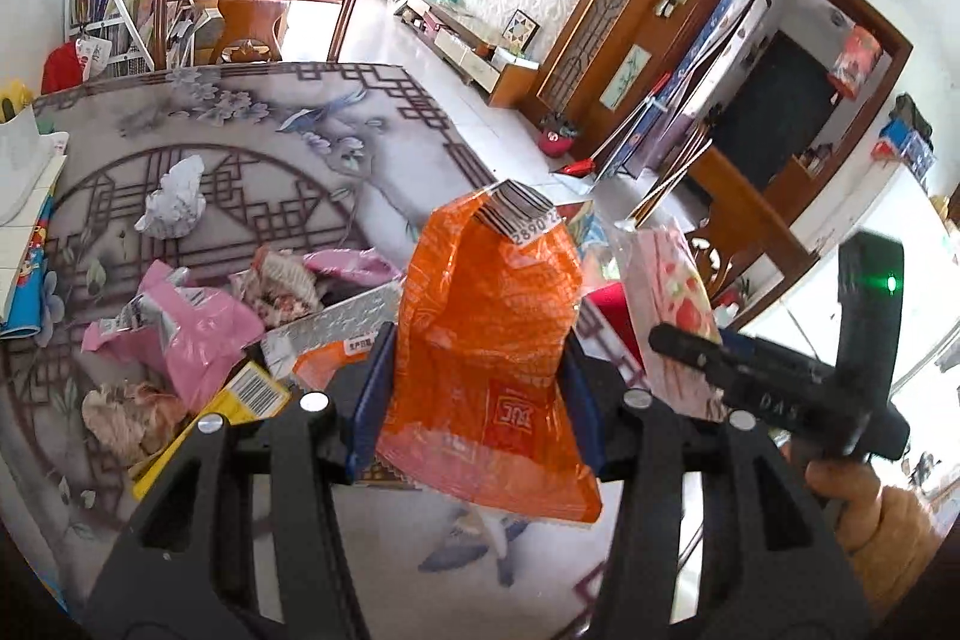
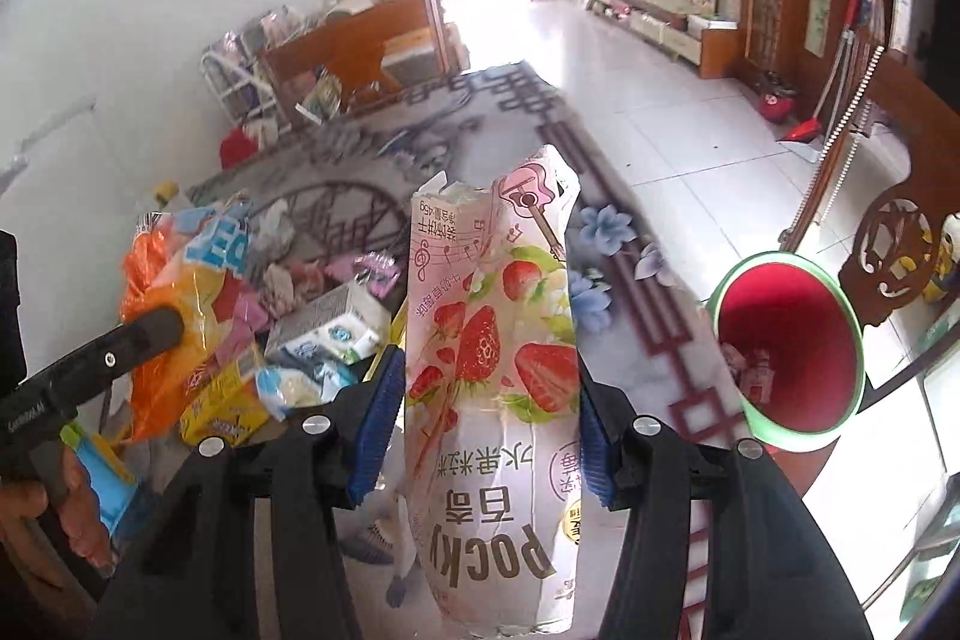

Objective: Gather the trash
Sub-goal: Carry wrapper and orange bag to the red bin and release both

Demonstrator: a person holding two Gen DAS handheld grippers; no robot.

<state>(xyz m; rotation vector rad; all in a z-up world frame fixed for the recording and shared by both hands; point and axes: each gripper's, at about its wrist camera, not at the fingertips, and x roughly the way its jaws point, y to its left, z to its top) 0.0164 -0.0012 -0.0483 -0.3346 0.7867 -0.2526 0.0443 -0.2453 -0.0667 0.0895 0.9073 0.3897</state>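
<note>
Trash sits in both grippers, so I judge the pick-up finished and the carry to the bin as the step in hand. My left gripper has its fingers narrowed onto an orange wrapper, which stands up between the blue pads with a barcode tab at its top. My right gripper clamps a strawberry Pocky pack the same way, its torn top pointing away from the fingers and its printed end hanging below them. Both pieces ride clear of the desk.

Beyond and left of my left fingers, plenty remains on the desk: a crumpled white paper, pink wrappers and a yellow packet just beside the left finger. From the right wrist view, the red bin with its green rim stands open just right of my right fingers, lower than the desk edge, with a few scraps already inside.

Next, I reckon the right gripper should swing rightward until the pack hangs over the bin's mouth, then spread its fingers. The left has further to go and must cross behind the right without the two tools knocking. Light wrappers may cling to the pads or flutter past the rim, so I would release low over the opening.
</note>
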